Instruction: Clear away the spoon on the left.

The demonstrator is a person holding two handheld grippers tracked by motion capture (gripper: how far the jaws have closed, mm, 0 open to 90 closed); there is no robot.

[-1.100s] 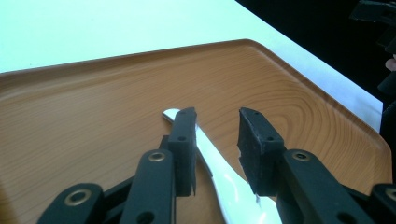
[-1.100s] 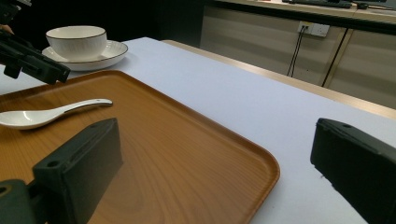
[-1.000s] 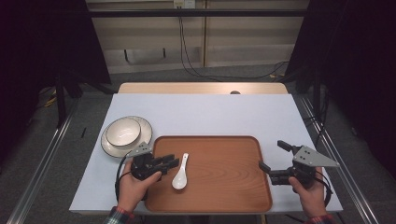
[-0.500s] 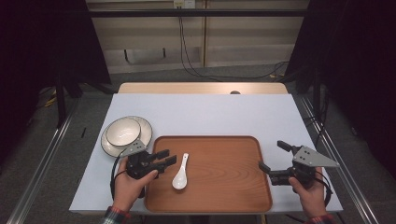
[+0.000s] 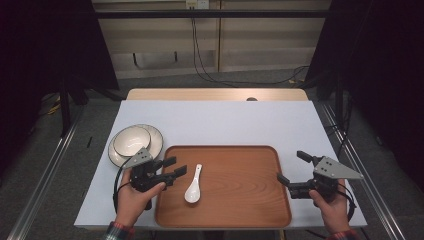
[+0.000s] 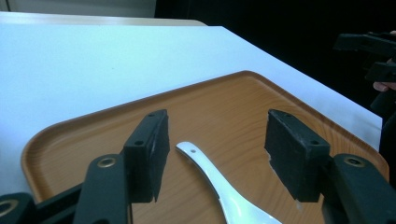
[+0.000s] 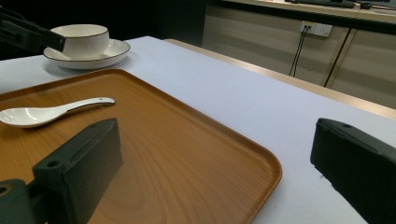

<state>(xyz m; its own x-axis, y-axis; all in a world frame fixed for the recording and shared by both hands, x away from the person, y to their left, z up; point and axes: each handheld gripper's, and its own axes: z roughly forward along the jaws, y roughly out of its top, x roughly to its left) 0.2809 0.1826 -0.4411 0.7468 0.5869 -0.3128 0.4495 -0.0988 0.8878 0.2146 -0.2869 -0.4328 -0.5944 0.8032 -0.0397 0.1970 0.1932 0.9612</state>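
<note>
Spoon (image 5: pixel 192 184) loose on tray (image 5: pixel 260 210) between parted, just-opening jaws of left hand-held gripper (image 5: pixel 172 168), near left rim.

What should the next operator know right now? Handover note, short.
Left gripper: jaws have just been opening, nothing gripped; the white spoon lies on the wooden tray between and below them.
Right gripper: open, empty, at the tray's right edge.
Bowl sits on its plate, left of the tray.
Done: spoon on tray.
Probably left: bowl and plate.

White spoon (image 5: pixel 192 185); brown wood-grain tray (image 5: pixel 240 210)
</note>
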